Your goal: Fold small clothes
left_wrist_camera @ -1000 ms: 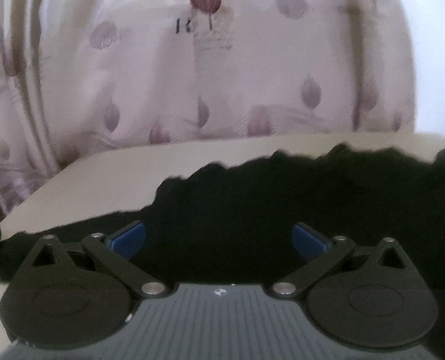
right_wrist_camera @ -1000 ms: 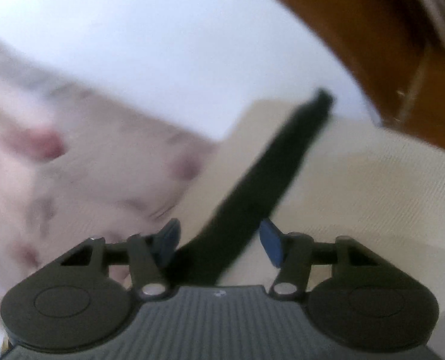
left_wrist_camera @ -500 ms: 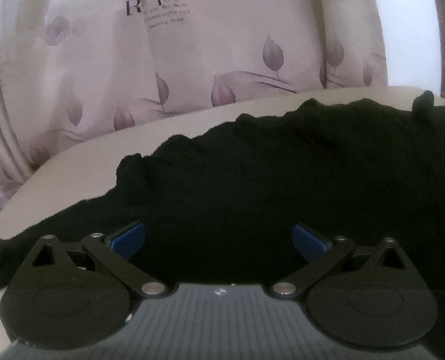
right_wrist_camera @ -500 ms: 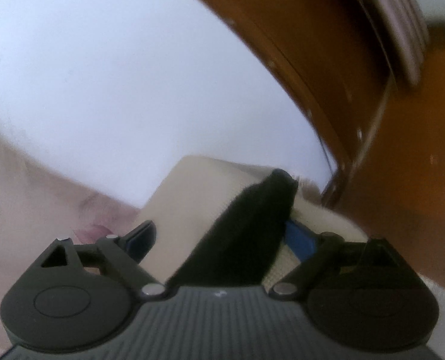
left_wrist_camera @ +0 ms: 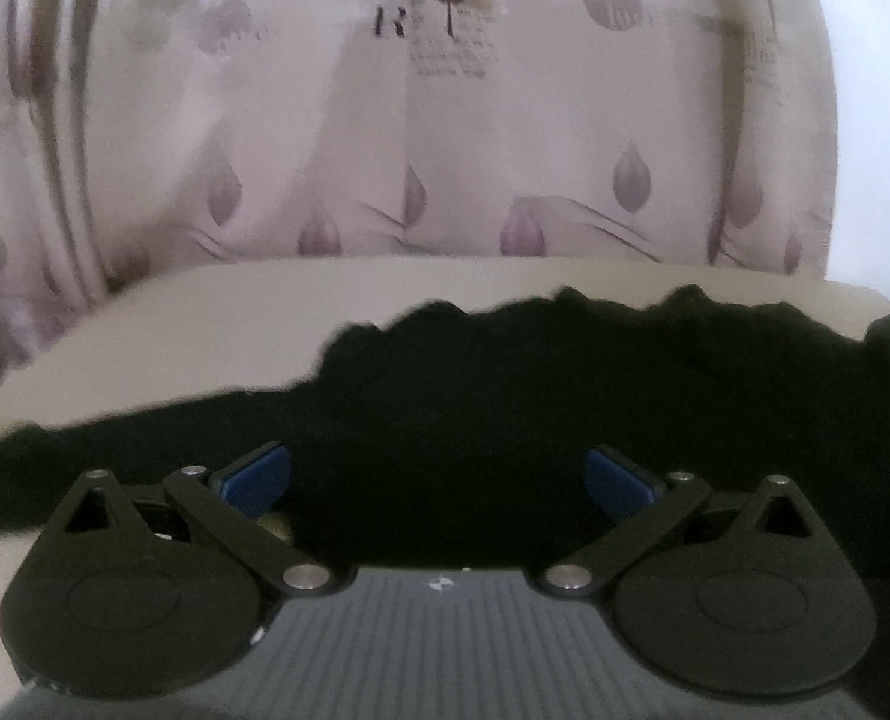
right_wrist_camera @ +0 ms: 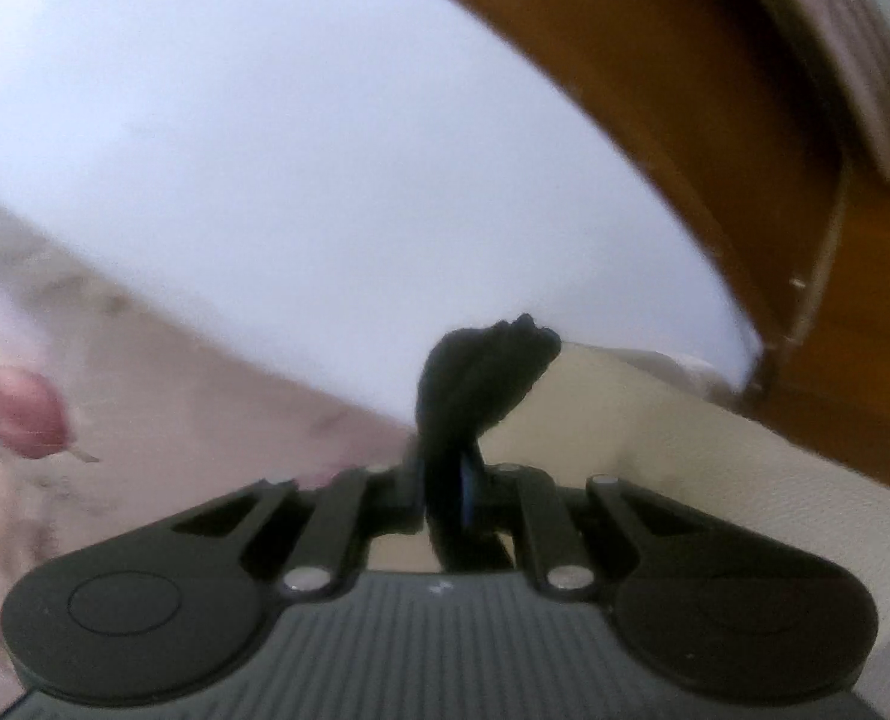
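Our right tongs (right_wrist_camera: 445, 498) pinch a bunched end of the black knitted garment (left_wrist_camera: 565, 408), which sprawls across the cream desk (left_wrist_camera: 204, 312). Left tongs (left_wrist_camera: 438, 474) gape above it; leaf-print curtain (left_wrist_camera: 445, 150) at twelve o'clock.

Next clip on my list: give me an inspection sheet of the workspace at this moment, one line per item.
Surface: cream padded surface, bare beyond the cloth.
Job's things: black garment spread across the surface; one bunched end lifted off it.
Clutter: nothing seen.
Grippers: left tongs open, pads apart over the garment, not pressing it; right tongs shut on the bunched end.
Cables: nothing seen.
Surroundings: leaf-print curtain behind the surface, white wall, brown wooden frame at right.
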`<state>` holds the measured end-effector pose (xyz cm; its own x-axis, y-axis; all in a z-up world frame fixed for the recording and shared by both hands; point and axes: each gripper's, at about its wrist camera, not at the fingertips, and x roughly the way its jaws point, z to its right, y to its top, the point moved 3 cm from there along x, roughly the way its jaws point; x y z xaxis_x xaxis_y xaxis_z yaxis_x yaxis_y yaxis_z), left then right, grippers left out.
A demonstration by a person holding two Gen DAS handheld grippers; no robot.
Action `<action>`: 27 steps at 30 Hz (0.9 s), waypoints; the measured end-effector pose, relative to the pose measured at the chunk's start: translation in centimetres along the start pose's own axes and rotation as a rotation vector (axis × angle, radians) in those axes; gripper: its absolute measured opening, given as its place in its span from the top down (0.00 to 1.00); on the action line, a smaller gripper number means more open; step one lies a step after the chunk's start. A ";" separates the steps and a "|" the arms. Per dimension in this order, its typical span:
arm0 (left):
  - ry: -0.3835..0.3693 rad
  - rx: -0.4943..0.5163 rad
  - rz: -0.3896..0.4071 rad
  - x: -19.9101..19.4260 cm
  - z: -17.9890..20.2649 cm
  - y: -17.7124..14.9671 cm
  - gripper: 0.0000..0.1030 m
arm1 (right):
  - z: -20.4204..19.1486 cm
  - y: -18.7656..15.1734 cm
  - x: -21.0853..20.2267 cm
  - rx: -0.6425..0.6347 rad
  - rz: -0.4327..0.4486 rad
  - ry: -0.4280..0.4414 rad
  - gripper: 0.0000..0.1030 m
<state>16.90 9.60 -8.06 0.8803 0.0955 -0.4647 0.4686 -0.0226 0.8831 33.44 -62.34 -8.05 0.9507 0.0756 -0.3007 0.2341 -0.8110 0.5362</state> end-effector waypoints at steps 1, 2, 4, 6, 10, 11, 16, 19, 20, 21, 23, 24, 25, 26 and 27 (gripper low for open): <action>0.018 0.009 0.013 -0.2 -0.4 0.1 0.00 | -1.5 0.0 -0.2 -0.001 -0.002 0.032 0.90; 0.033 0.016 0.027 -0.3 -0.7 0.0 0.00 | -3.3 -0.3 -0.5 -0.017 -0.005 0.064 0.90; 0.049 0.018 0.037 -0.3 -1.4 -0.2 0.00 | -7.1 -1.4 -0.8 -0.051 -0.009 0.127 0.90; 0.050 -0.008 0.028 0.0 -2.0 -0.6 0.00 | -10.5 -3.0 -0.7 -0.061 -0.023 0.194 0.90; -0.013 -0.119 0.009 0.2 -3.3 -1.3 0.00 | -16.5 -8.0 -0.5 -0.058 -0.058 0.332 0.89; -0.016 -0.137 0.032 -0.1 -3.6 -1.4 0.00 | -17.6 -9.4 -0.5 -0.051 -0.066 0.367 0.89; -0.070 -0.221 0.051 -0.3 -4.9 -1.6 0.00 | -23.1 -18.8 -0.5 -0.090 -0.146 0.476 0.89; -0.093 -0.287 0.035 0.0 -5.8 -1.8 0.00 | -25.1 -25.2 0.4 -0.128 -0.237 0.496 0.89; -0.100 -0.313 0.030 0.1 -6.2 -1.9 0.00 | -25.5 -27.2 0.8 -0.138 -0.265 0.494 0.89; -0.109 -0.339 0.026 0.2 -6.5 -2.0 0.00 | -25.7 -29.3 1.4 -0.148 -0.301 0.488 0.89; -0.123 -0.383 0.019 0.4 -7.0 -2.1 0.00 | -25.7 -32.6 2.3 -0.179 -0.355 0.467 0.89; -0.126 -0.397 0.016 0.5 -7.2 -2.1 0.00 | -25.7 -34.1 2.7 -0.205 -0.375 0.452 0.89; -0.127 -0.406 0.015 0.6 -7.3 -2.2 0.00 | -25.7 -35.7 3.1 -0.234 -0.395 0.431 0.89; -0.129 -0.410 0.017 0.5 -7.3 -2.2 0.00 | -25.7 -37.1 3.5 -0.248 -0.413 0.417 0.89; -0.129 -0.411 0.021 0.5 -7.3 -2.2 0.00 | -25.4 -38.2 3.8 -0.258 -0.437 0.406 0.89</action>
<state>15.74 17.01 -9.73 0.9037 -0.0268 -0.4273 0.4050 0.3772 0.8329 33.24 -16.37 -9.62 0.7462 0.6214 -0.2387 0.6099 -0.4945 0.6193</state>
